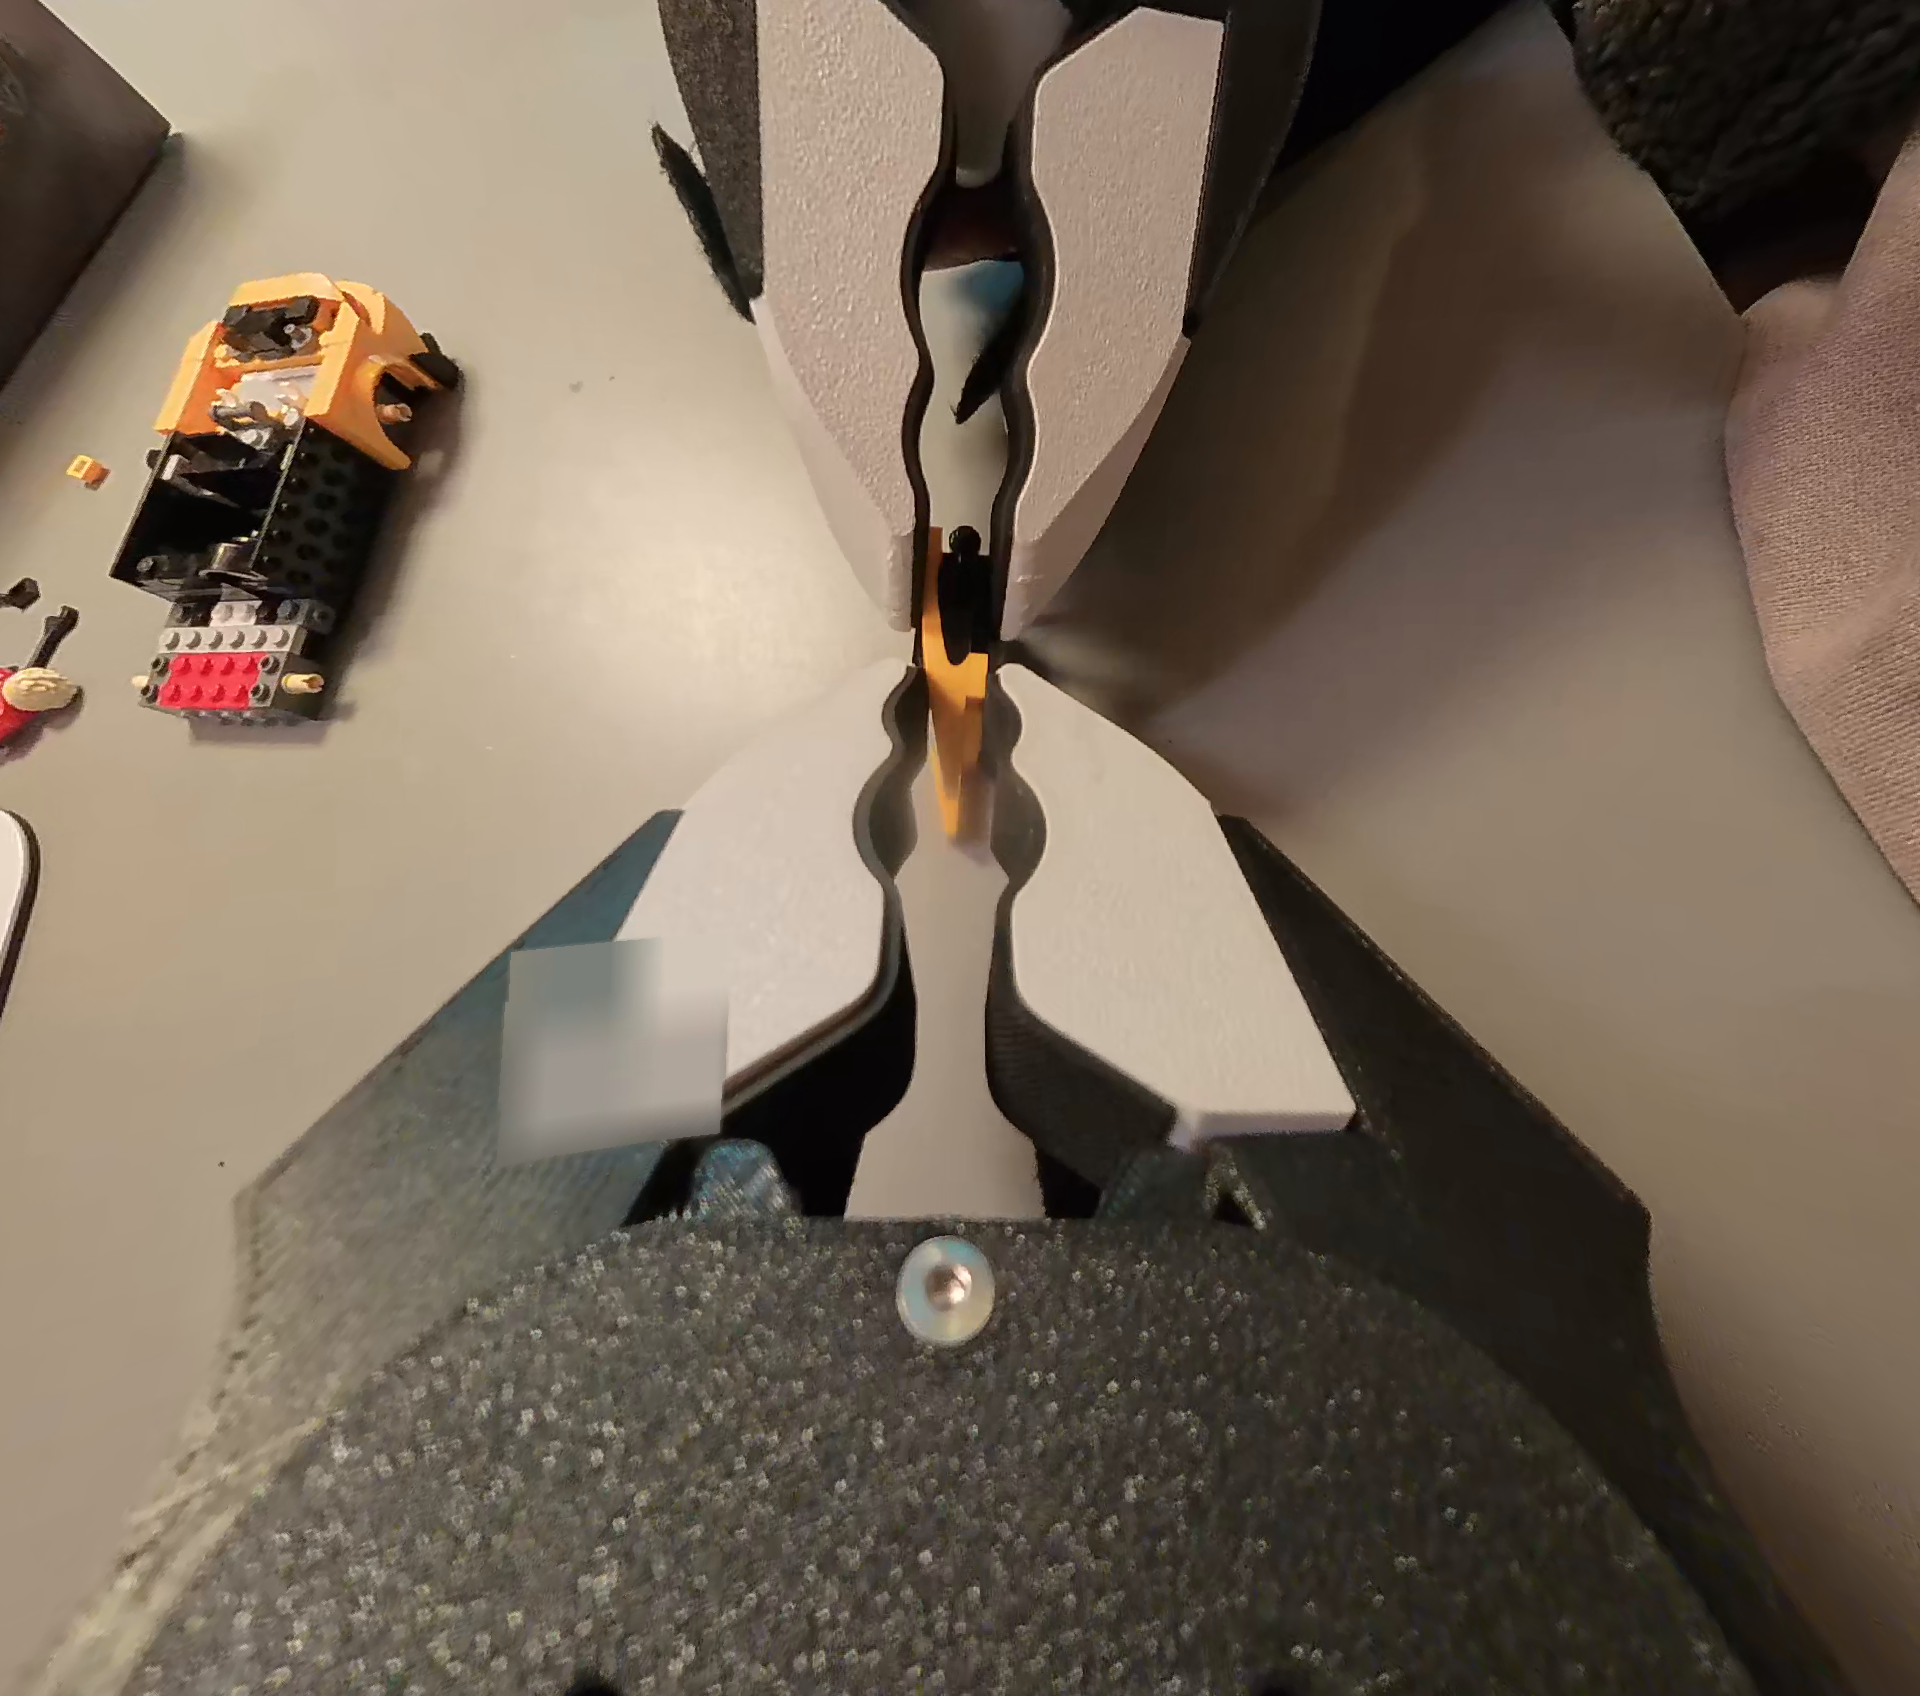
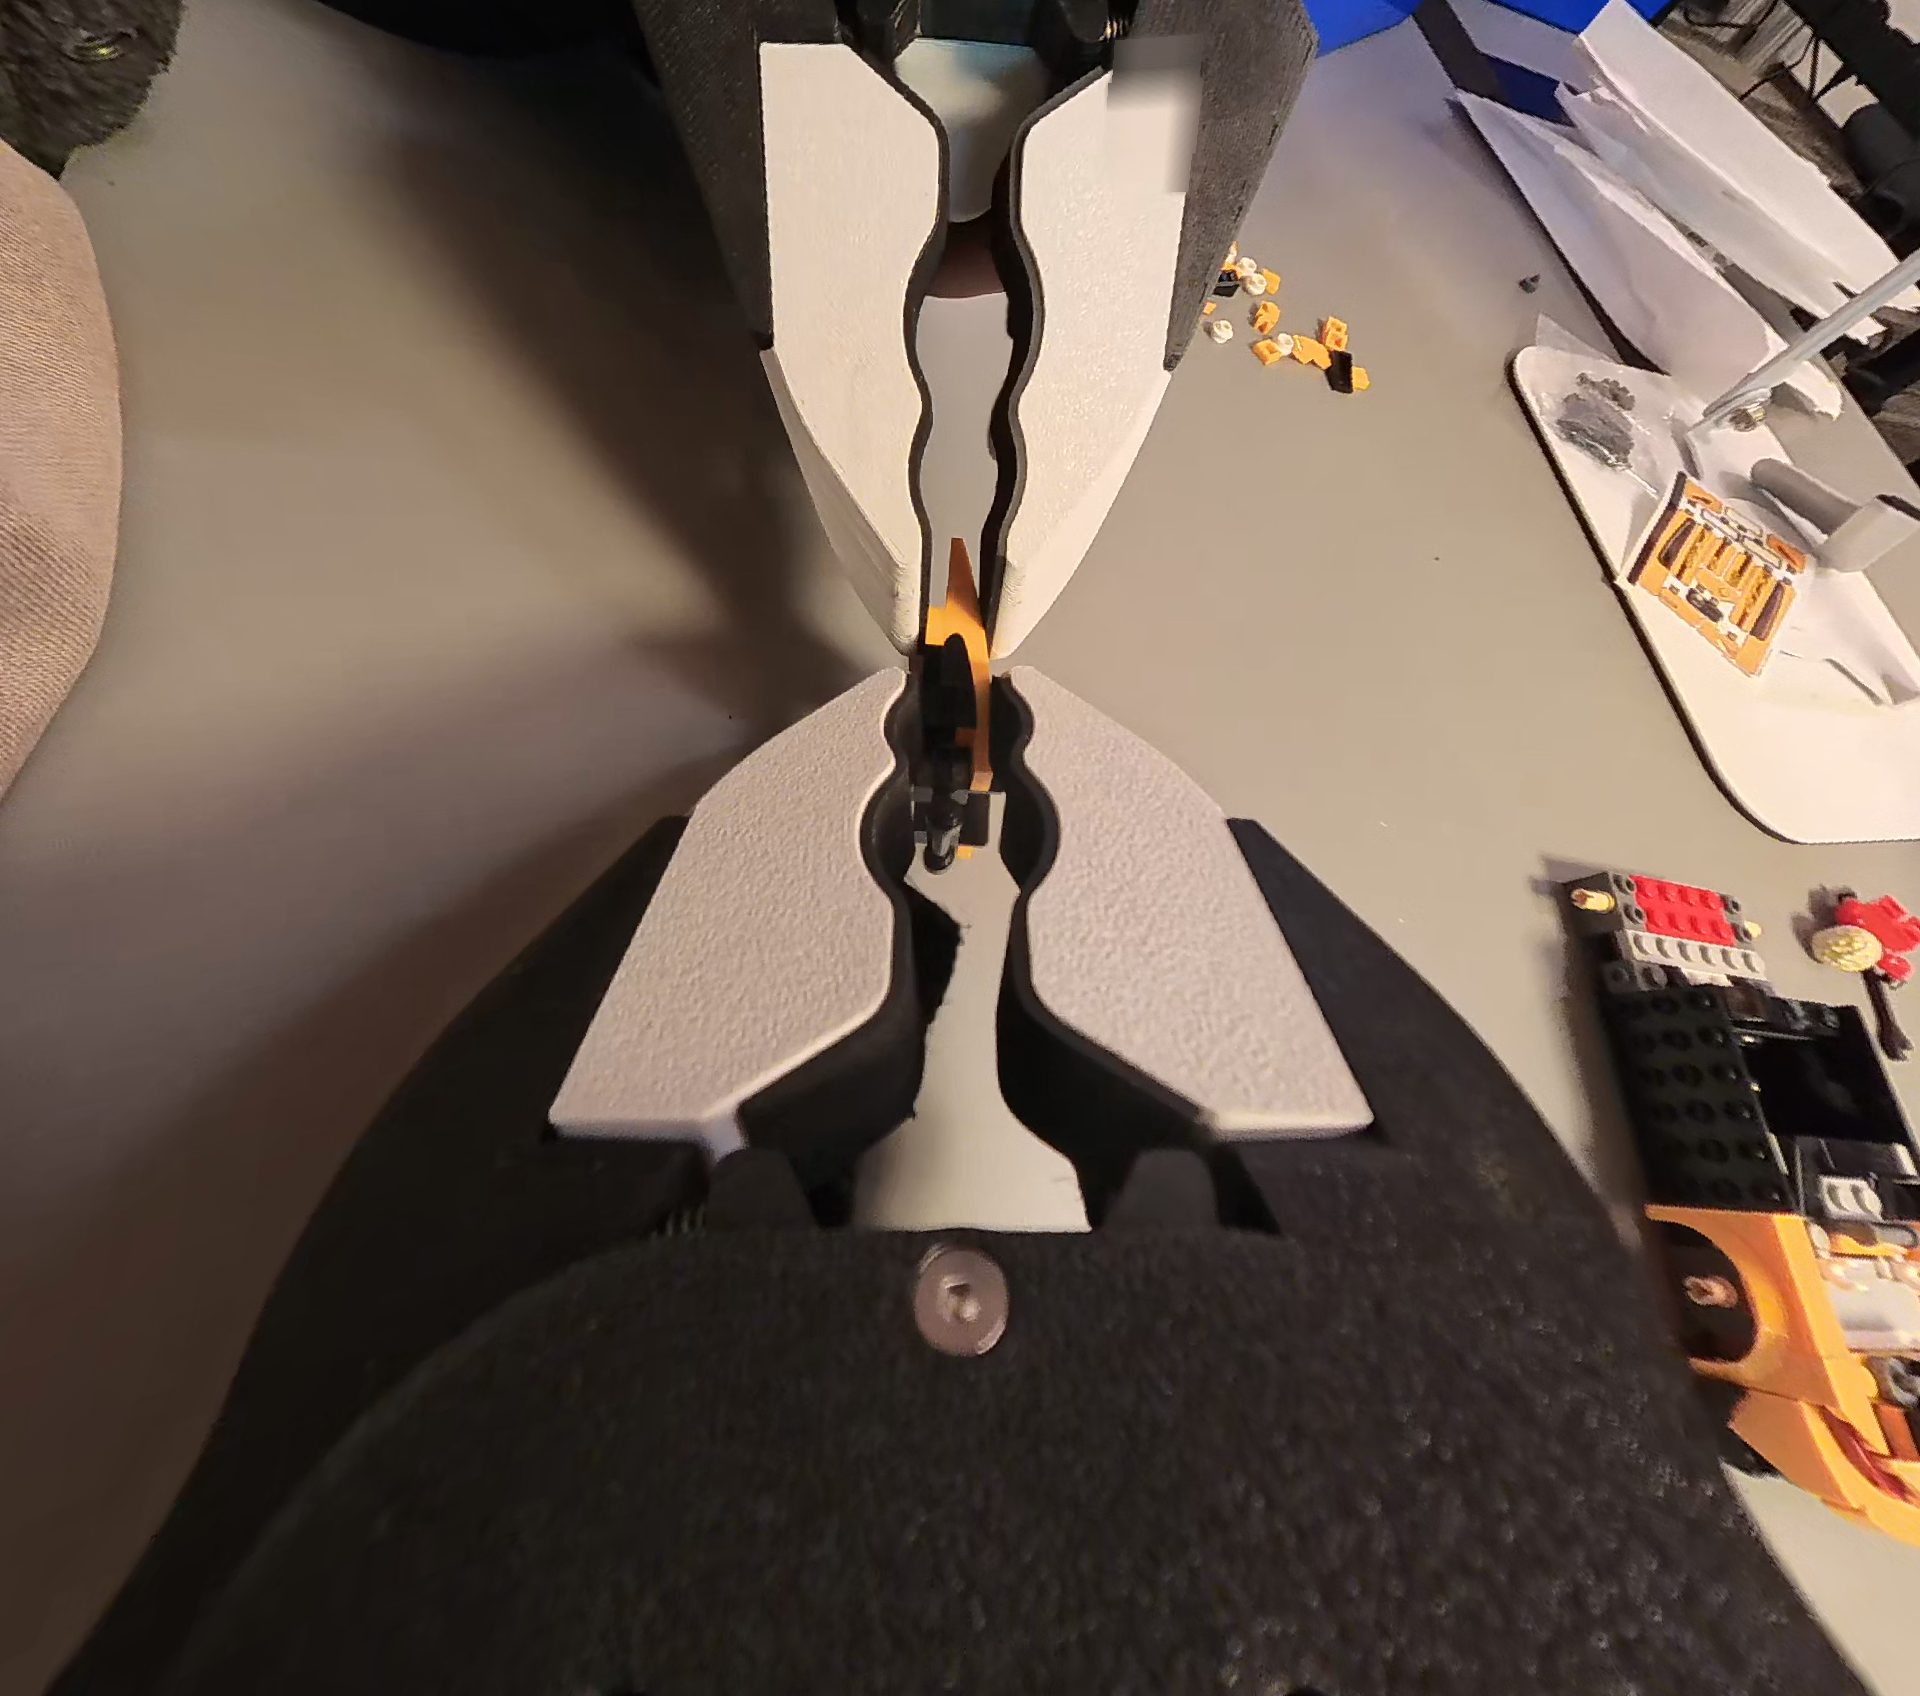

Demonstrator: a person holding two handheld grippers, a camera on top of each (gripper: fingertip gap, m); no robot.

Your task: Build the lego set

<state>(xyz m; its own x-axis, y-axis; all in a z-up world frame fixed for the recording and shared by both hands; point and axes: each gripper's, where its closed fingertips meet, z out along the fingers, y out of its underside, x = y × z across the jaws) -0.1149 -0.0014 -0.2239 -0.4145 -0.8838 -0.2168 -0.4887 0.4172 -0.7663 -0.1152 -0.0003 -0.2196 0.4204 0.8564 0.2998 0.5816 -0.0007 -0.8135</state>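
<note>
We see no readable writing. Left gripper and right gripper both clamp one orange-black piece, details hidden between fingers.

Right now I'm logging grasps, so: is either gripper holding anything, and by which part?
Both grippers pinch one small orange and black lego piece between them: the left gripper grips one end, the right gripper the opposite end.
</note>
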